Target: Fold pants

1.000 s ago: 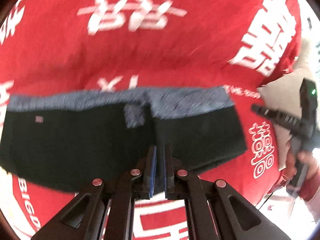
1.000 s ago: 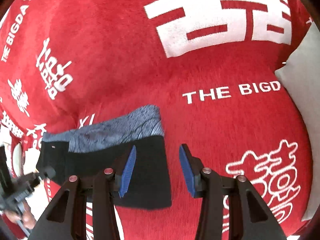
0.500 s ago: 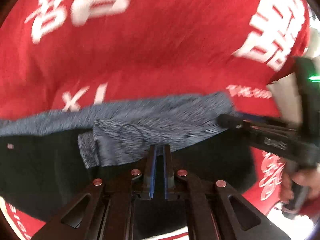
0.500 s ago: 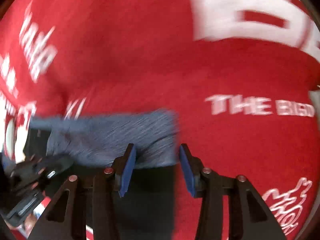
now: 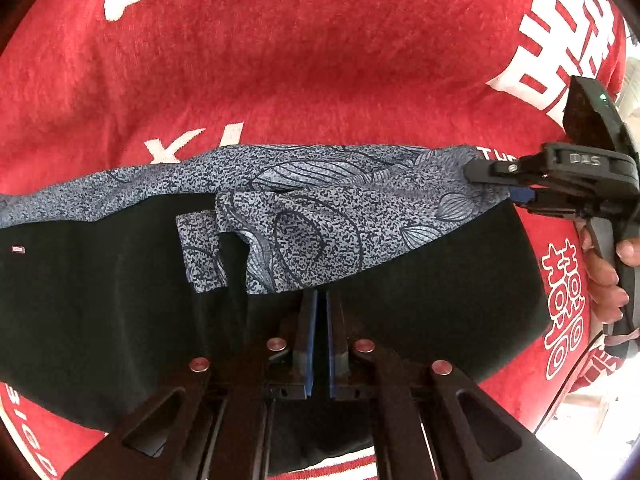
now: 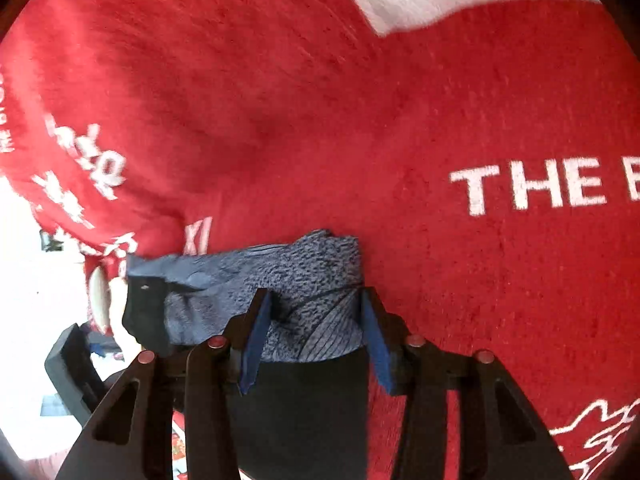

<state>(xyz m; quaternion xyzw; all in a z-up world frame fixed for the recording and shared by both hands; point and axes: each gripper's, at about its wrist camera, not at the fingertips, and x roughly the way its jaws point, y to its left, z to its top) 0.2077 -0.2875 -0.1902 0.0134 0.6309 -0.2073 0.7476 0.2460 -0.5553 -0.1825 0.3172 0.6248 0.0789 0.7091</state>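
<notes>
Black pants (image 5: 100, 300) with a blue-grey patterned waistband (image 5: 320, 208) lie across a red blanket (image 5: 320, 60). In the left wrist view my left gripper (image 5: 319, 300) is shut low over the black cloth just below the patterned fold; whether it pinches cloth I cannot tell. My right gripper (image 5: 516, 188) shows there at the band's right end. In the right wrist view the right gripper (image 6: 316, 312) is open, with its blue pads (image 6: 256, 332) straddling the patterned band's corner (image 6: 320, 272) above the black cloth (image 6: 304, 408).
The red blanket with white letters (image 6: 532, 188) covers the whole surface. A hand (image 5: 604, 272) holds the right gripper's handle. The left gripper's body (image 6: 76, 364) shows at the left edge of the right wrist view, over a bright floor area (image 6: 24, 320).
Both grippers moved forward toward the waistband. The patterned band has bunched and folded over the black cloth. The right gripper's open fingers now sit around the band's right corner.
</notes>
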